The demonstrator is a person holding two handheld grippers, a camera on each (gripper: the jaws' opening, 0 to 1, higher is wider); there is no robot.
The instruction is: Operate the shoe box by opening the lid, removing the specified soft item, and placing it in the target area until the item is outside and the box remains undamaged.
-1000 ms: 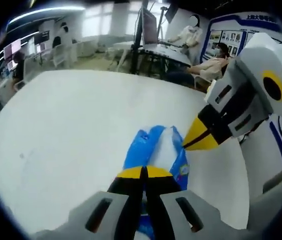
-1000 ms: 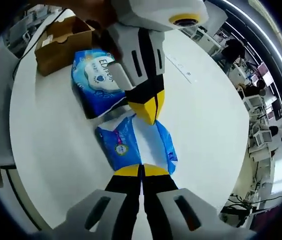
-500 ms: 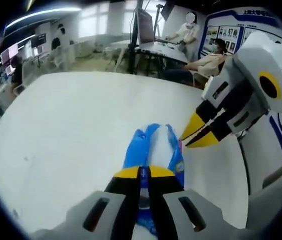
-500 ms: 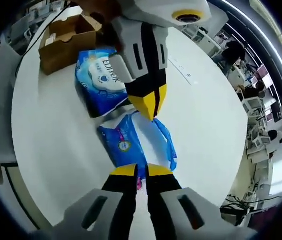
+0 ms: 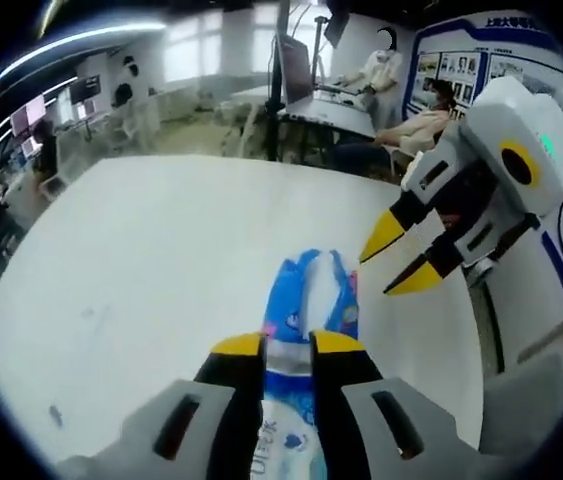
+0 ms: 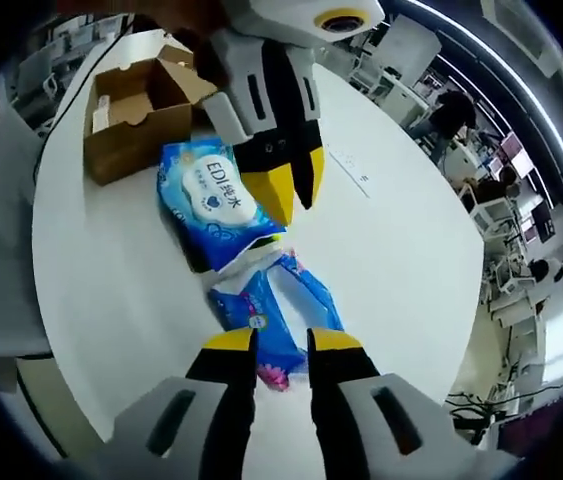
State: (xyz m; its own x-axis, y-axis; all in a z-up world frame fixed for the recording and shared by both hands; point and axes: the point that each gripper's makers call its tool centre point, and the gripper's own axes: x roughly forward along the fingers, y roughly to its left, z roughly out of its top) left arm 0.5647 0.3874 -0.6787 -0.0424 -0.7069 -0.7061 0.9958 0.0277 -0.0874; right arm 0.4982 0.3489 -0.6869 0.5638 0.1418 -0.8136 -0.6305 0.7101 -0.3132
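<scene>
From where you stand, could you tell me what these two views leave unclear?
- Inside of the cardboard box, right gripper view: its own walls and flaps hide the contents.
- Small blue pack: its label is too small to read.
- Larger blue pack: the left gripper covers part of its print.

We see a round white surface [image 5: 161, 280]. Beyond its far edge sit desks with monitors [image 5: 296, 65], seated people [image 5: 416, 125], and a blue-bordered poster board [image 5: 451, 50] behind them.
</scene>
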